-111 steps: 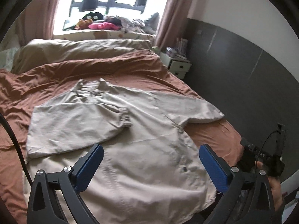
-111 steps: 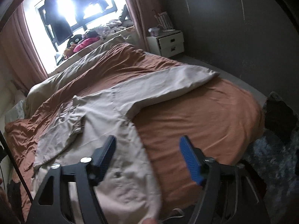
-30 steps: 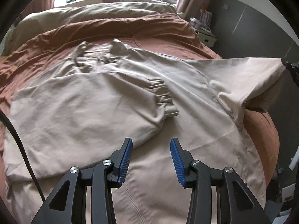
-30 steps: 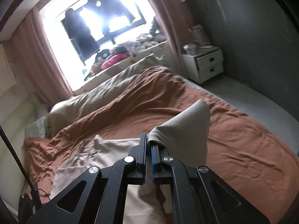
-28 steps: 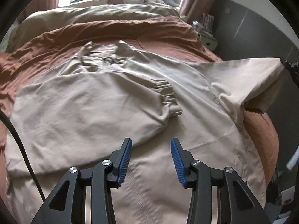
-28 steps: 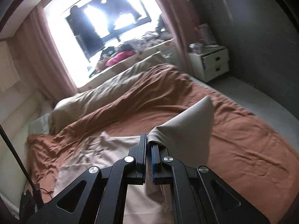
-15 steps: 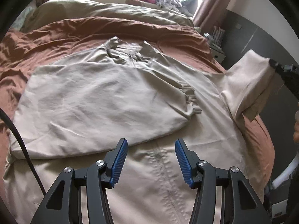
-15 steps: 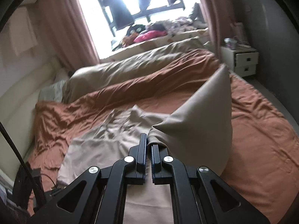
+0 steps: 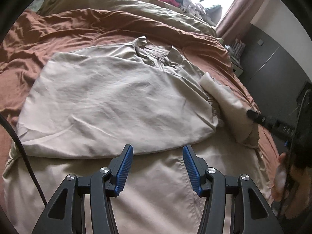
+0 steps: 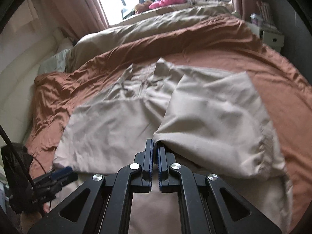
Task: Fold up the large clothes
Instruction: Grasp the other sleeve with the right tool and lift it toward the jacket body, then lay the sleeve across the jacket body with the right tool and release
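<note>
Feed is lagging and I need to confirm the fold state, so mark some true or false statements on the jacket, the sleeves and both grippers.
1. The right gripper is shut on a sleeve. True.
2. The left gripper grips the jacket's hem. False: its jaws stand apart over the jacket, nothing between them.
3. The other sleeve already lies folded across the jacket's front. True.
4. The jacket lies on a bare wooden floor. False: it lies on a brown bedspread.
5. The held sleeve hangs off the side of the bed. False: it is over the jacket.
</note>
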The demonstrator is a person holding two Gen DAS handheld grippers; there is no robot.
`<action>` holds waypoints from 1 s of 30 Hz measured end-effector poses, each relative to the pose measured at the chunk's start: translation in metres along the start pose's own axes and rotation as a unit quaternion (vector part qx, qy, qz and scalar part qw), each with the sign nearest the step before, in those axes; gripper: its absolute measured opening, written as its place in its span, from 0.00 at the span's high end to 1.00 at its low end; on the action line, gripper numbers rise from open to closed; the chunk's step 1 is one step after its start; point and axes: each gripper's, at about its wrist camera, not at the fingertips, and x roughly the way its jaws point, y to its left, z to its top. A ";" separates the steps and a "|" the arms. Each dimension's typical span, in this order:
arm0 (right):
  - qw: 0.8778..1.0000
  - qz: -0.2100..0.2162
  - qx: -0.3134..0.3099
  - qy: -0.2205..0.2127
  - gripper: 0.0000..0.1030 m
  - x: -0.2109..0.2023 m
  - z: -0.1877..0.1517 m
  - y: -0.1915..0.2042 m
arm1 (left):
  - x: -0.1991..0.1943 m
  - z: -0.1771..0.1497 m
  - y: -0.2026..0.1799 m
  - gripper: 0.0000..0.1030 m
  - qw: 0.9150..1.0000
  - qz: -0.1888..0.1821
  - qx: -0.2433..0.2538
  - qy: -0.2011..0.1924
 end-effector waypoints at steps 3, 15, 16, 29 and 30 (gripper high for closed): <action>0.999 0.025 0.021 0.018 0.99 0.005 -0.006 -0.007 | -0.001 0.001 0.000 0.46 1.000 -0.002 -0.003 -0.002; 0.998 0.013 0.058 -0.016 0.10 -0.057 -0.049 -0.095 | 0.000 -0.006 -0.054 0.33 0.998 -0.002 0.065 0.006; 0.998 0.012 0.067 -0.017 0.10 -0.061 -0.051 -0.103 | 0.001 -0.007 -0.062 0.30 0.997 -0.004 0.071 0.005; 0.992 -0.079 0.093 -0.028 0.32 -0.097 -0.074 -0.162 | 0.038 -0.003 -0.185 0.26 0.985 -0.015 0.171 0.026; 0.992 -0.079 0.096 -0.028 0.35 -0.098 -0.077 -0.165 | 0.043 -0.001 -0.193 0.26 0.984 -0.016 0.176 0.030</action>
